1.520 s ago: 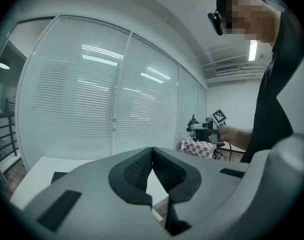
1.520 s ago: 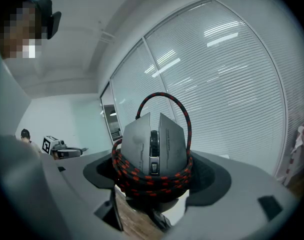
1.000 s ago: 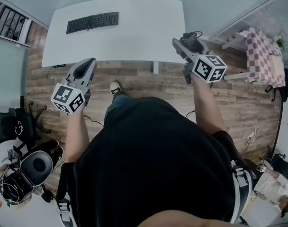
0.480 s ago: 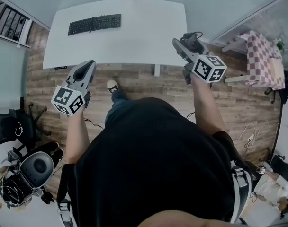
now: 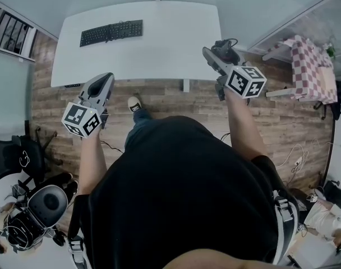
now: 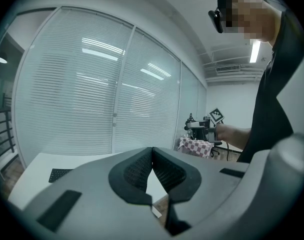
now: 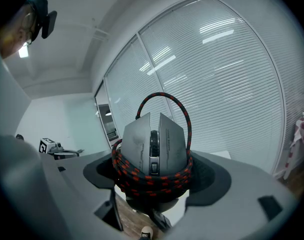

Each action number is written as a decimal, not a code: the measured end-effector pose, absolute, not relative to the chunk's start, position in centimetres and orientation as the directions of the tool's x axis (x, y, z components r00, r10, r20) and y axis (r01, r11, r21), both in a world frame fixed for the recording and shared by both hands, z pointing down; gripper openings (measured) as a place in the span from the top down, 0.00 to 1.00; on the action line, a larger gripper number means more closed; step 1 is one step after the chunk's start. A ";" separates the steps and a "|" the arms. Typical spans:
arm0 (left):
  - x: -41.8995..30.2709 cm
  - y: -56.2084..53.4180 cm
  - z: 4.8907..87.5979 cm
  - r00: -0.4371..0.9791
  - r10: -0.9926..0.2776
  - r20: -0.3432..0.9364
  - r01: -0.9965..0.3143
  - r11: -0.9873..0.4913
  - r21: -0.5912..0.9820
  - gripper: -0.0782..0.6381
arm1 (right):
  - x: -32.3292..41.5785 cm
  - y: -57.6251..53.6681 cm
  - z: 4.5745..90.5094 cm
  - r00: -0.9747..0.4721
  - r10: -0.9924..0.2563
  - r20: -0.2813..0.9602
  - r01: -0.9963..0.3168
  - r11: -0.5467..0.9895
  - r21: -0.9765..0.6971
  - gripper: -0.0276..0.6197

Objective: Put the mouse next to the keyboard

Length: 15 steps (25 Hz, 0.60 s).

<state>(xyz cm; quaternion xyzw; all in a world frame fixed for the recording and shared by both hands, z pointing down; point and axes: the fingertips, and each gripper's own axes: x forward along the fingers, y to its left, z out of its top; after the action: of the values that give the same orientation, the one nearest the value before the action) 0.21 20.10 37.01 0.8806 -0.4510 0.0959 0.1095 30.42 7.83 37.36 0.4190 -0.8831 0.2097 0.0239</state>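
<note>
Head view: the mouse point(image 5: 226, 48) is just a small dark clump at your right gripper point(image 5: 214, 55). Can't make out its shape or the jaws' hold from there.

Right gripper view: coiled cable point(image 7: 152, 181) covers the mouse's lower half. Its underside and rear are out of sight. The shoe point(image 7: 146, 232) is clipped by the bottom edge.

Left gripper view: your left gripper point(image 6: 152, 154) body blocks most of the table point(image 6: 39, 161). Only a corner of the keyboard point(image 6: 59, 174) shows.

Head view: key legends are too small to read. Your torso point(image 5: 181, 195) hides the floor beneath. Shelf point(image 5: 10, 31) and chair point(image 5: 13, 158) are cut by the left edge.
</note>
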 end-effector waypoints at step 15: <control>-1.9 17.5 37.4 0.594 -0.758 0.270 -0.802 -0.586 0.117 0.86 | 29.2 5.8 37.8 -0.616 -0.753 0.231 -0.775 0.525 -0.352 0.32</control>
<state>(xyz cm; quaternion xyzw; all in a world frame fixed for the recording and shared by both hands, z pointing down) -1.87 17.45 37.41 0.8854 -0.4404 0.0957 0.1137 29.16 5.79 37.81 0.4375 -0.8730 0.2143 0.0250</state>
